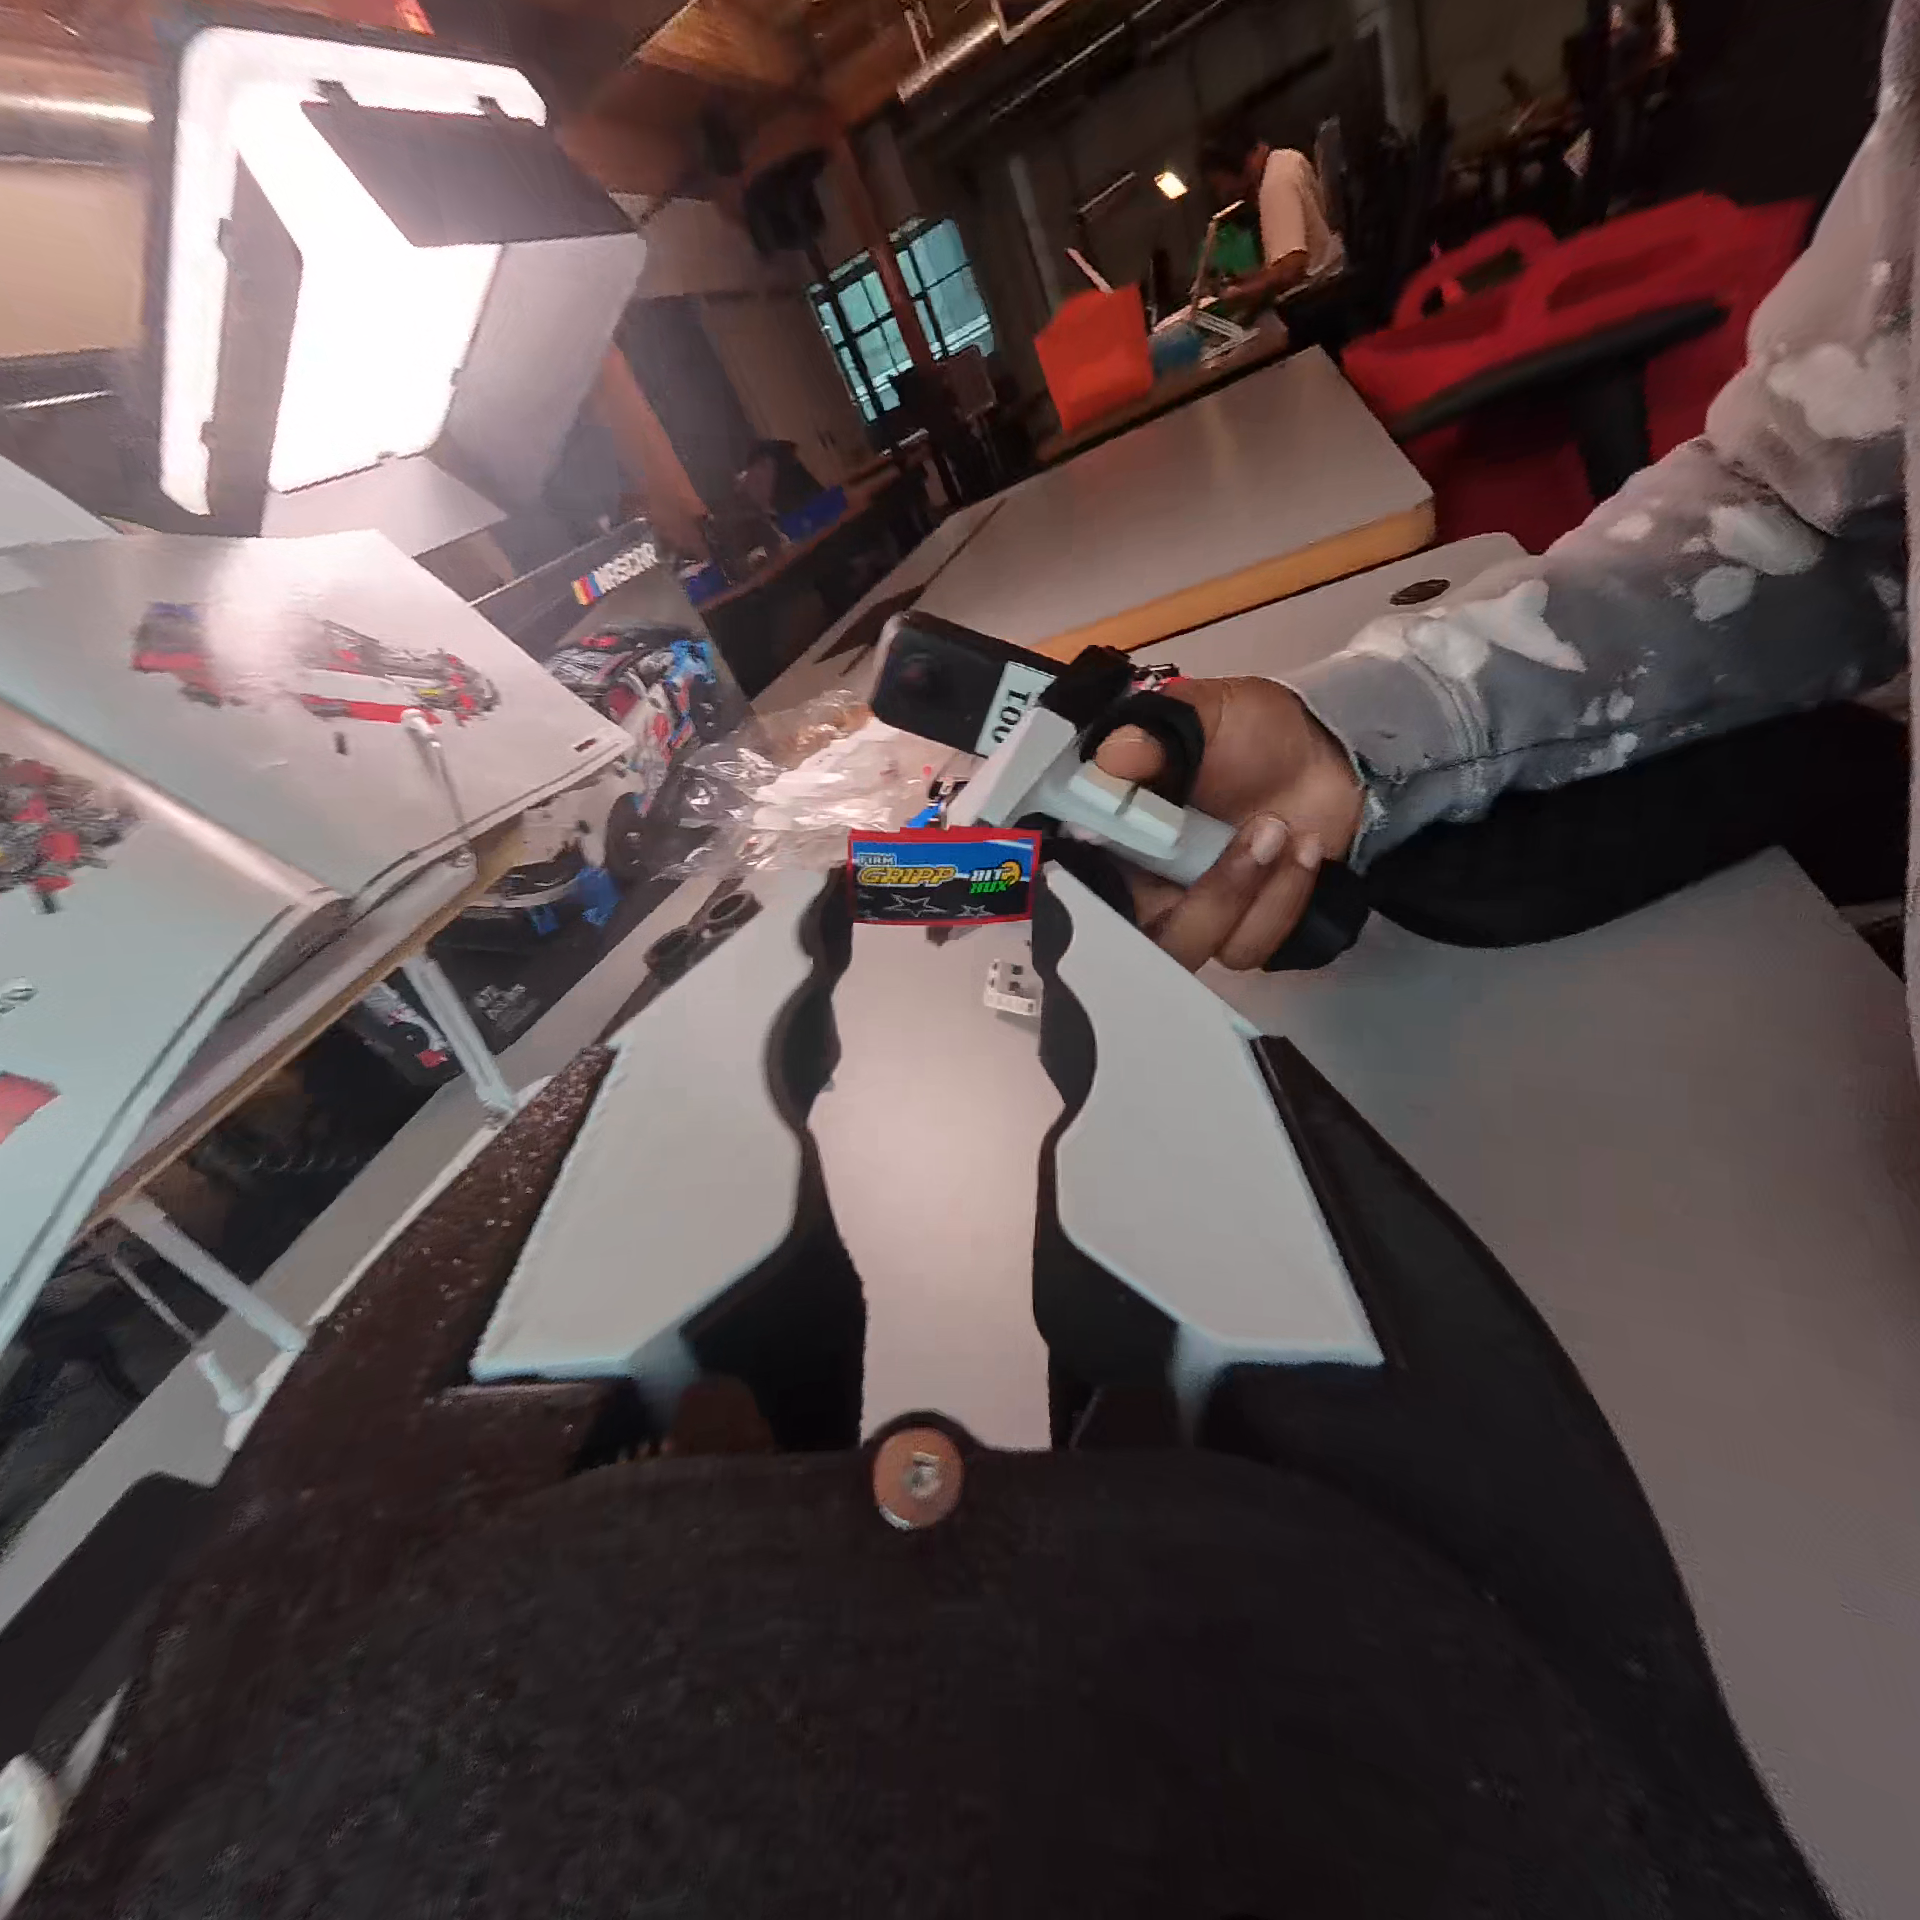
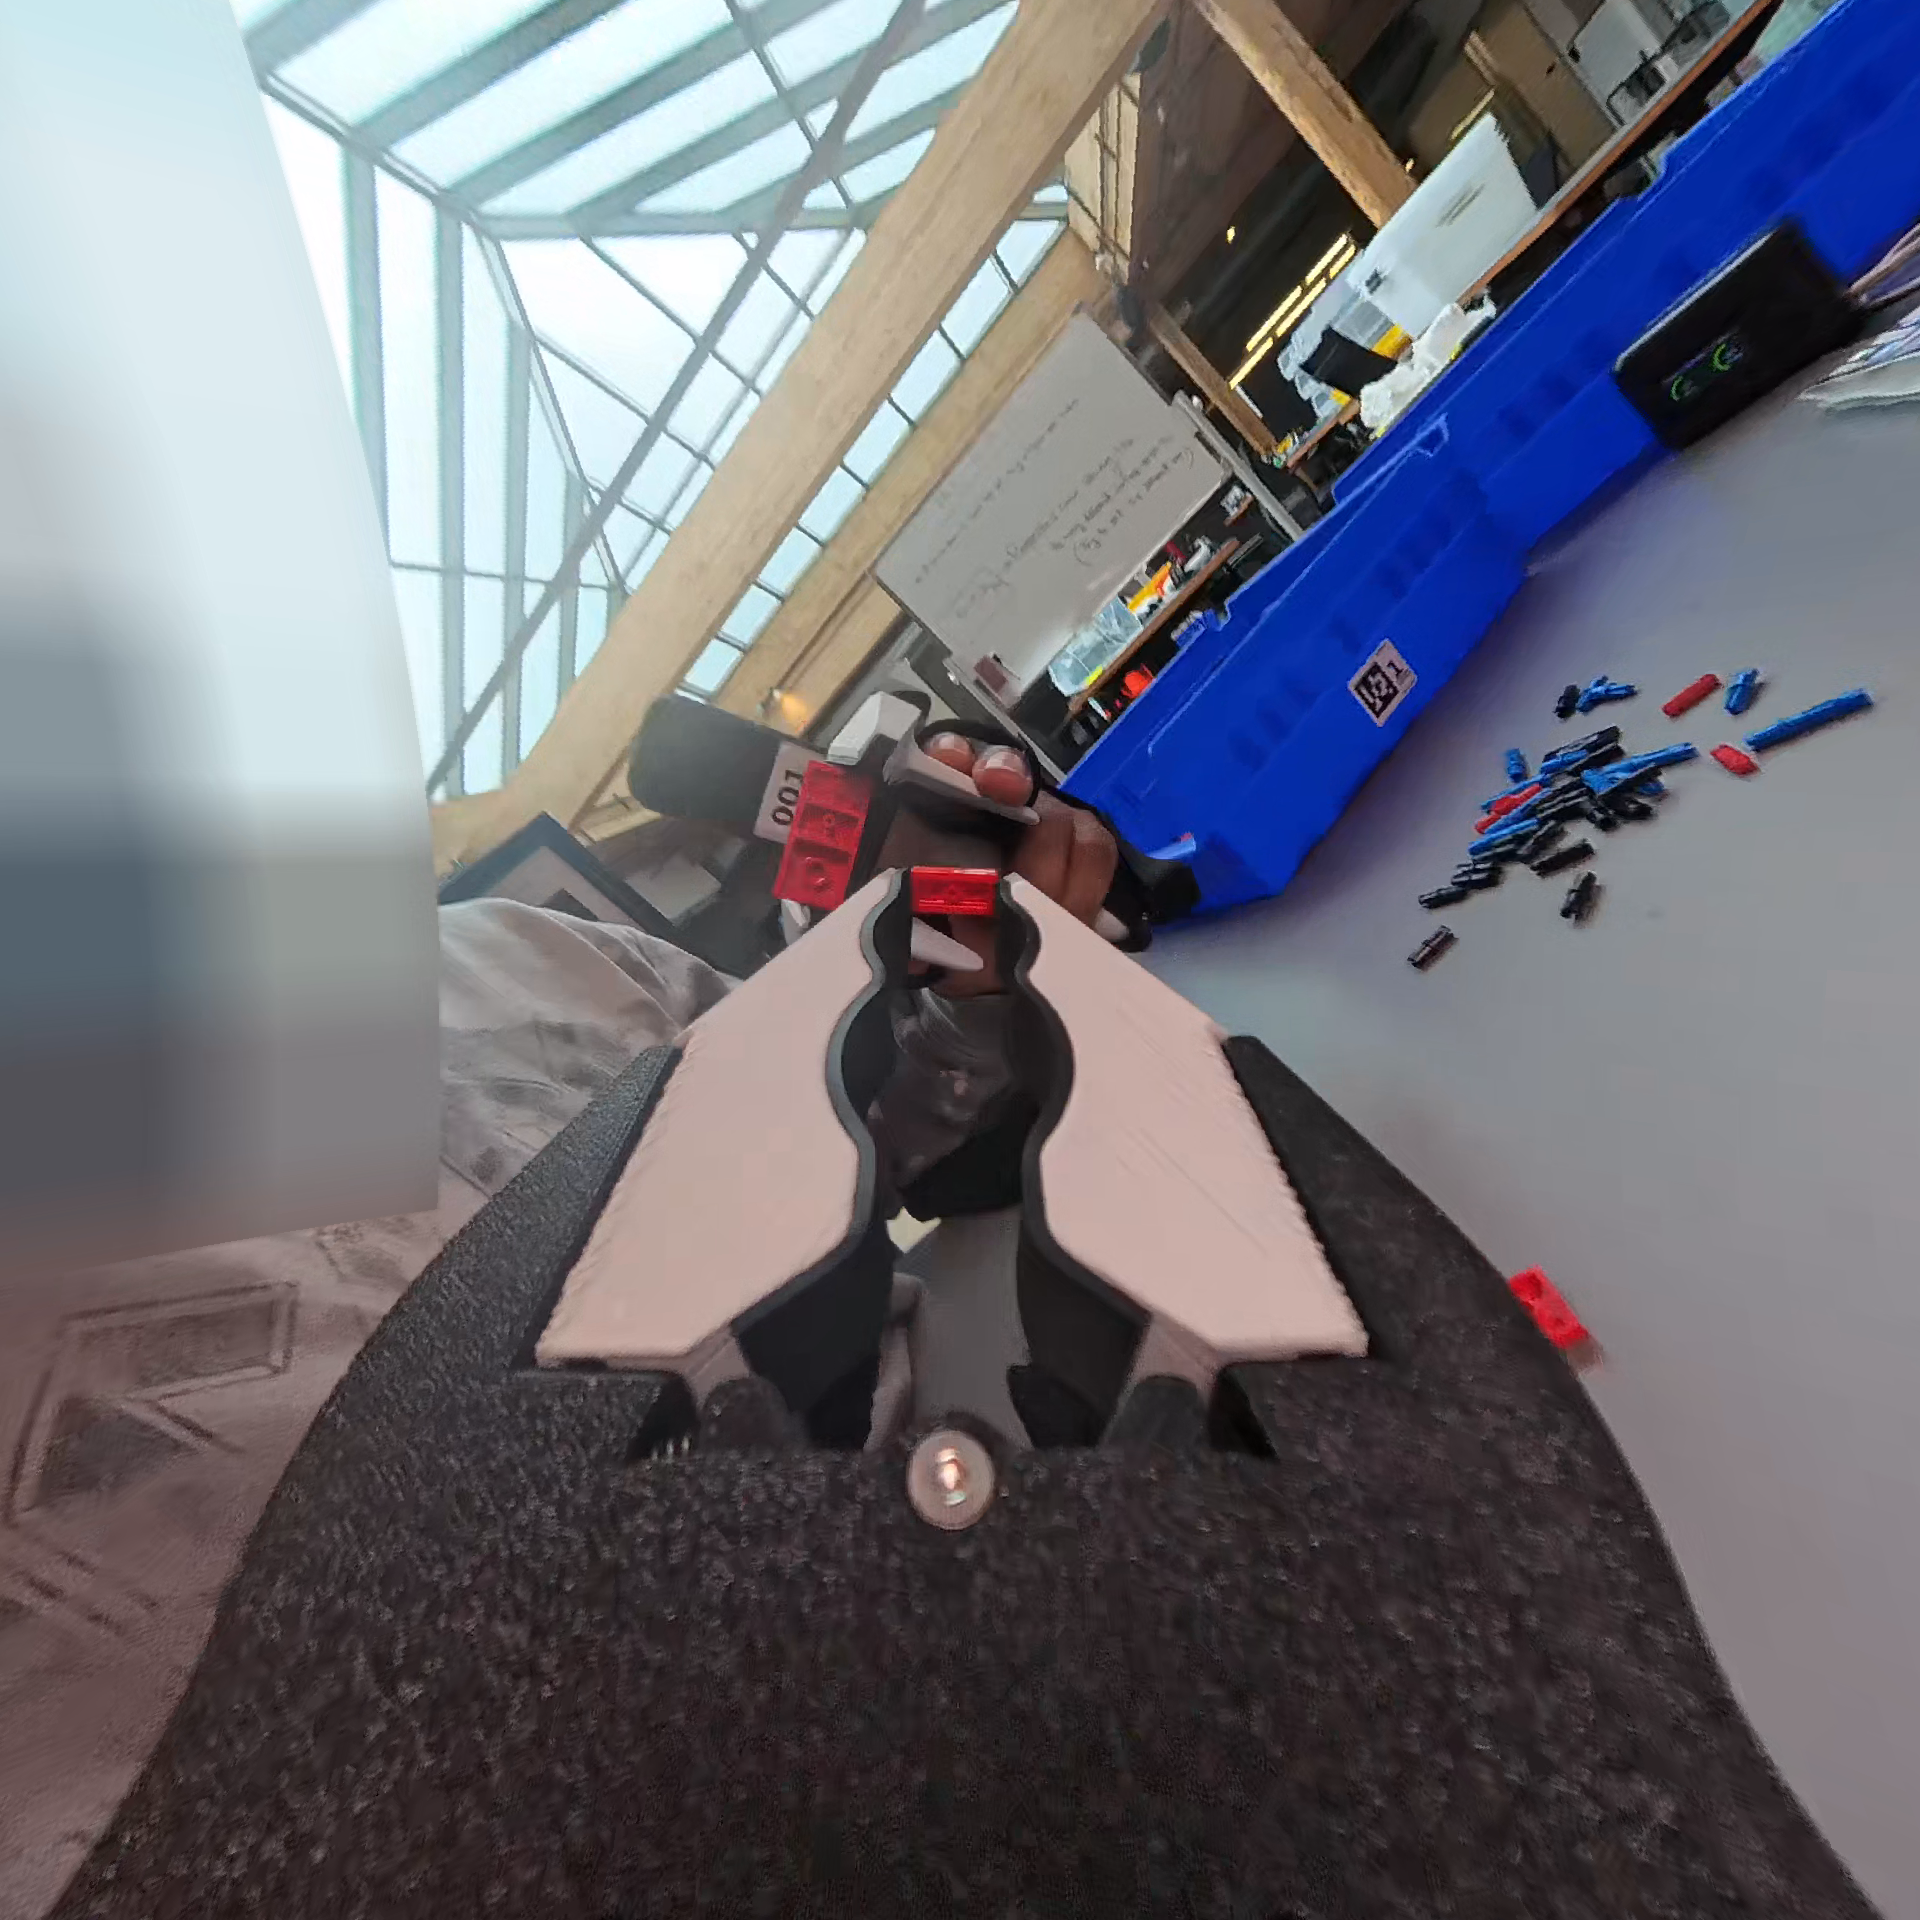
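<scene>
**Both grippers clamped on small red pieces above the grey table**

Now, working from your left across the grey table: your left gripper has its fingers closed narrow on a red-edged plate with a printed sticker face, held at the fingertips above the table. Left of that plate, an open instruction booklet is propped on a white stand, with a toy race car just behind it and a bright lamp panel higher up. Crumpled clear bags lie on the table beyond the plate. Just right of the plate, your right hand grips the other tool's white handle, and a small white piece lies on the table beneath it.

Your right gripper is pinched on a small red plate at its tips. Just left of that red plate, a larger red plate shows at the left tool, held by your left hand. Right of the red plate, a long blue bin borders the table, a scatter of blue, black and red pins lies near it, and one red brick lies apart, closer to you.
</scene>
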### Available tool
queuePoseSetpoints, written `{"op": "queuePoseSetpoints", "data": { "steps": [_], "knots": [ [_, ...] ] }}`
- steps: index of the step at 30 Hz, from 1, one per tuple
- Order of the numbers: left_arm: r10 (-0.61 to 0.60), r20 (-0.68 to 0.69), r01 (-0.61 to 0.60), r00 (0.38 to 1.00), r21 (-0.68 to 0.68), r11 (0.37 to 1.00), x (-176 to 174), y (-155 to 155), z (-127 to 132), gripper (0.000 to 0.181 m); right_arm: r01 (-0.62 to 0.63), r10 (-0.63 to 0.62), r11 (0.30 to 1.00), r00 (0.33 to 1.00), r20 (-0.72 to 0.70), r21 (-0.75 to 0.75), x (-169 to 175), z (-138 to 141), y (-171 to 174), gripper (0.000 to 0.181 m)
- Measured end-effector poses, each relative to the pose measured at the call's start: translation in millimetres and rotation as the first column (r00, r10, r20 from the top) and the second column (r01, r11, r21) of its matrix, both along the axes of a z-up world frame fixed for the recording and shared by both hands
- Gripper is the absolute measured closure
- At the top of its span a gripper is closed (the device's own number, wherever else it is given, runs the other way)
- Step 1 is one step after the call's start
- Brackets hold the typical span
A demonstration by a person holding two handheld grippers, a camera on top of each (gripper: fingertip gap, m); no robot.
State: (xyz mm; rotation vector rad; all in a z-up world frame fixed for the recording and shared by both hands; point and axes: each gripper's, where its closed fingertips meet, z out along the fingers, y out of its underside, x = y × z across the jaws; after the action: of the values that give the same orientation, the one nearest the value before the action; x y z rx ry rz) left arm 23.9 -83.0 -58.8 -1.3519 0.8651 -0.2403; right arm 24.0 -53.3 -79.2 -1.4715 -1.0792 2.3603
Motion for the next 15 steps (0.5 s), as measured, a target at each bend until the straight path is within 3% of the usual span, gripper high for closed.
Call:
{"op": "queuePoseSetpoints", "data": {
  "steps": [2, 5, 8, 12, 15],
  "knots": [
    [-0.039, 0.050, 0.041, 0.998, -0.045, 0.998, 4, 1, -6, 0.147, 0.012, -0.022, 0.990, 0.997, 0.069, 0.141, -7, -17, -4, 0.166],
    [-0.082, 0.142, 0.087, 0.986, -0.035, 0.996, -4, -2, 3, 0.147, 0.041, -0.123, 0.906, 0.978, 0.168, 0.422, -7, -47, 4, 0.166],
    [-0.151, 0.266, 0.163, 0.952, -0.025, 0.986, -8, -10, 17, 0.147, 0.037, -0.245, 0.722, 0.947, 0.206, 0.690, -4, -72, 14, 0.165],
    [-0.211, 0.362, 0.233, 0.908, -0.017, 0.972, -8, -16, 28, 0.148, -0.054, -0.306, 0.554, 0.915, 0.264, 0.831, 1, -98, 20, 0.165],
    [-0.211, 0.381, 0.240, 0.900, -0.030, 0.970, -11, -15, 27, 0.148, -0.131, -0.331, 0.481, 0.888, 0.318, 0.867, 7, -115, 25, 0.165]
  ]
}}
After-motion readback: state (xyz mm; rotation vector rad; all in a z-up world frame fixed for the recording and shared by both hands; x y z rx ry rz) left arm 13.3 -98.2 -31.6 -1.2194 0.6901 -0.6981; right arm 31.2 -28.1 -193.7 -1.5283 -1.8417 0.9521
